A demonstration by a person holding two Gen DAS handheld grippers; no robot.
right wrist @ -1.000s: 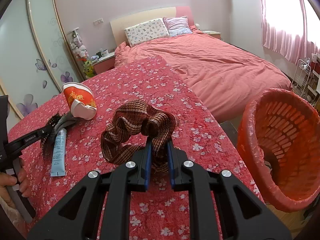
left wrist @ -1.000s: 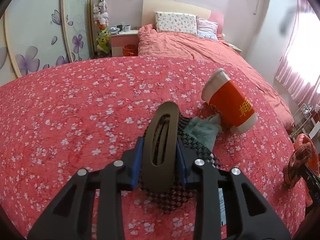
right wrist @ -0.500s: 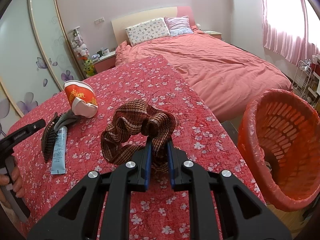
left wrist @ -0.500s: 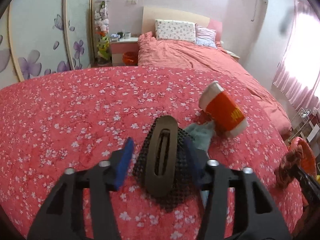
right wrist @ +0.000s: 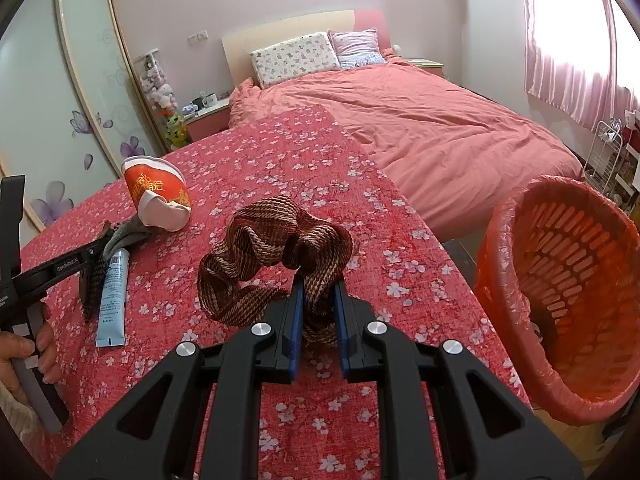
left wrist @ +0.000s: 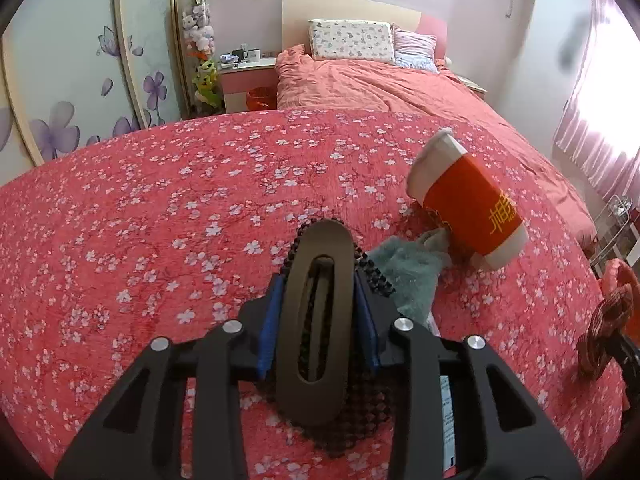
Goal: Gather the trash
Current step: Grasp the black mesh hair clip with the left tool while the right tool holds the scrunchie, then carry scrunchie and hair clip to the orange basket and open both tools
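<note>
The left gripper (left wrist: 318,312) has its blue pads pressed against both sides of a dark oval hair clip (left wrist: 316,320), which stands on edge between them above the red flowered cloth (left wrist: 160,208). Under the clip a black toothed part (left wrist: 344,432) spreads out; whether it touches the cloth I cannot tell. Just right of the clip lies a grey-green rag (left wrist: 408,272), and beyond that, far right, an orange paper cup (left wrist: 468,204) tipped on its side, its end resting by the rag.

The right gripper (right wrist: 318,312) is closed on a brown striped scrunchie (right wrist: 276,248), the band pinched between the pads and its loop standing up over the cloth (right wrist: 400,264). To the right, off the edge of the cloth, stands an orange bin (right wrist: 568,280) with a plastic liner, something dark in the bottom. On the left in this view lie a blue tube (right wrist: 112,296), the rag (right wrist: 124,236) and the cup (right wrist: 156,196), with the left gripper (right wrist: 86,258) over the near end of the tube. A pink bed (right wrist: 420,132) fills the far side of the room.
</note>
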